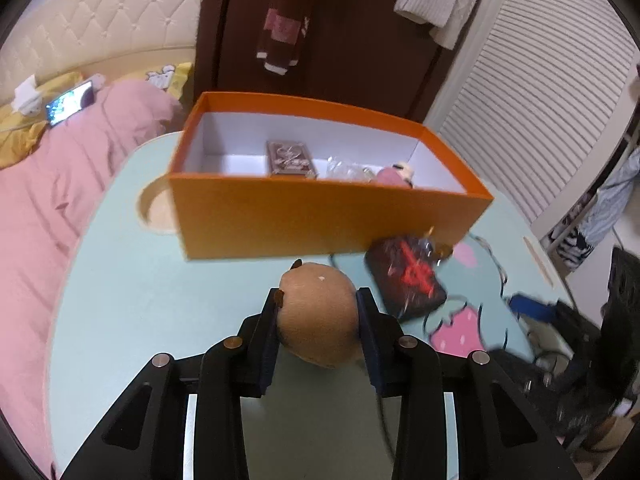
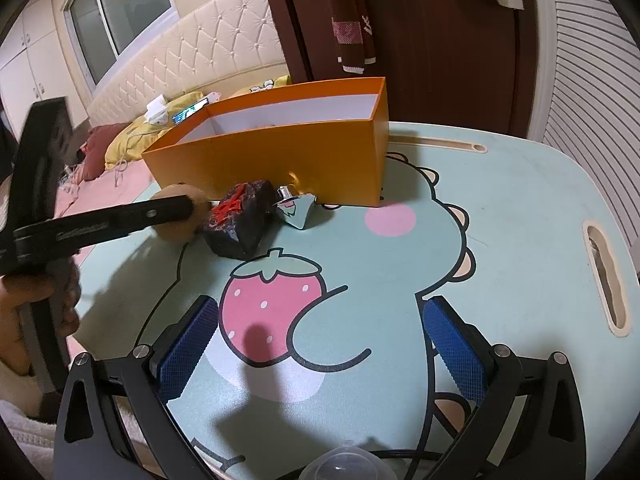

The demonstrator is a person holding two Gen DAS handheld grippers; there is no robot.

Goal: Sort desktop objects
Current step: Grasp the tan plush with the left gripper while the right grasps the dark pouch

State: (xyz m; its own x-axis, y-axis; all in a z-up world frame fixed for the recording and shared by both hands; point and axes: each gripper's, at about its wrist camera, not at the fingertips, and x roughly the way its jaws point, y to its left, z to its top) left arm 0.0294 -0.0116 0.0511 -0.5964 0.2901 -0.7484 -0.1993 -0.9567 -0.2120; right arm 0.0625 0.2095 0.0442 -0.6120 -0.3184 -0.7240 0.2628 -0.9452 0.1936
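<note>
Softly fuzzy and round, the tan plush toy (image 1: 320,312) sits clamped in the left gripper (image 1: 320,308) jaws above the bench (image 1: 120,300), near the orange cardboard box (image 1: 320,216); right gripper (image 2: 320,344) jaws gape wide, empty.

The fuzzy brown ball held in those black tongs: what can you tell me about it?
The round tan plush toy looks soft and short-furred, with a small dark brown nub at its top and another on its side. The left gripper is shut on it, blue pads pressing both flanks. It sits in front of the orange cardboard box, beside a glossy black packet with red markings.
</note>
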